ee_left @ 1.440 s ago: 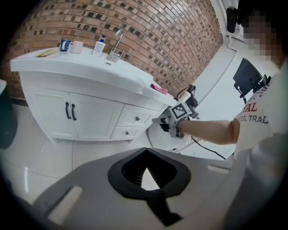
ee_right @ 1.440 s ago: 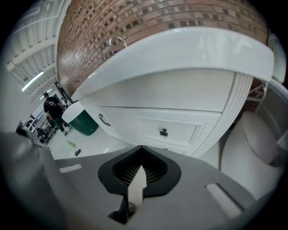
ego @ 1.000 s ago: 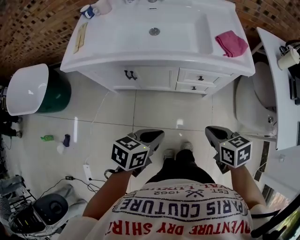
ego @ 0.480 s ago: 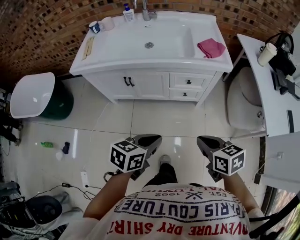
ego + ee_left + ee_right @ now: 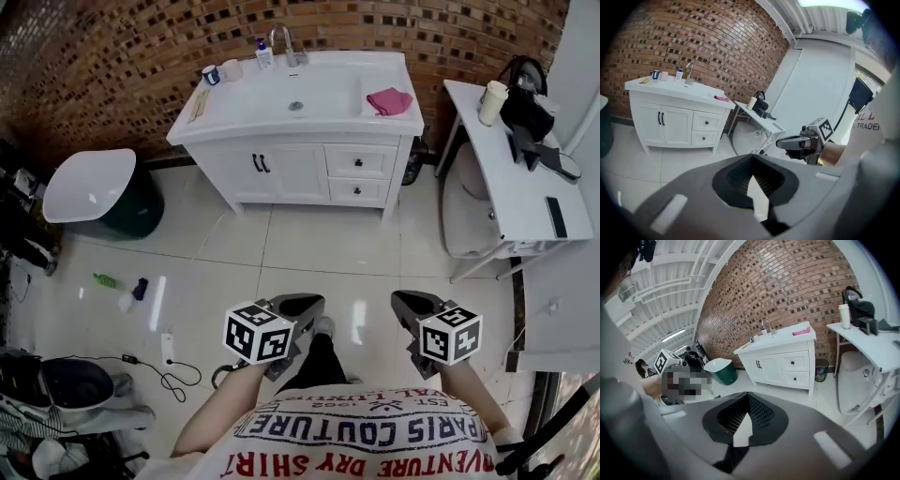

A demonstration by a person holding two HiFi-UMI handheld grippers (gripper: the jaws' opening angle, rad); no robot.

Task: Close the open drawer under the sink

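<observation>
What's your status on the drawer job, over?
Left gripper and right gripper shut, empty, well back from the cabinet. Both drawers look flush, none visibly open. Only tile floor in between, nothing blocking.

The floor (image 5: 309,244) is shiny tile with bright spots of light on it. The wall (image 5: 112,56) is rough brick. The sink (image 5: 323,103) is smooth, glossy white, and its tap (image 5: 281,39) is shiny metal. A pink cloth (image 5: 388,101) on it looks soft. The cabinet (image 5: 286,178) below is smooth and painted white, with small dark handles (image 5: 260,163). The left tool (image 5: 305,302) and right tool (image 5: 411,300) are dull grey plastic. Their pads (image 5: 736,176) are black and ribbed. The shirt (image 5: 366,431) is printed cloth.
</observation>
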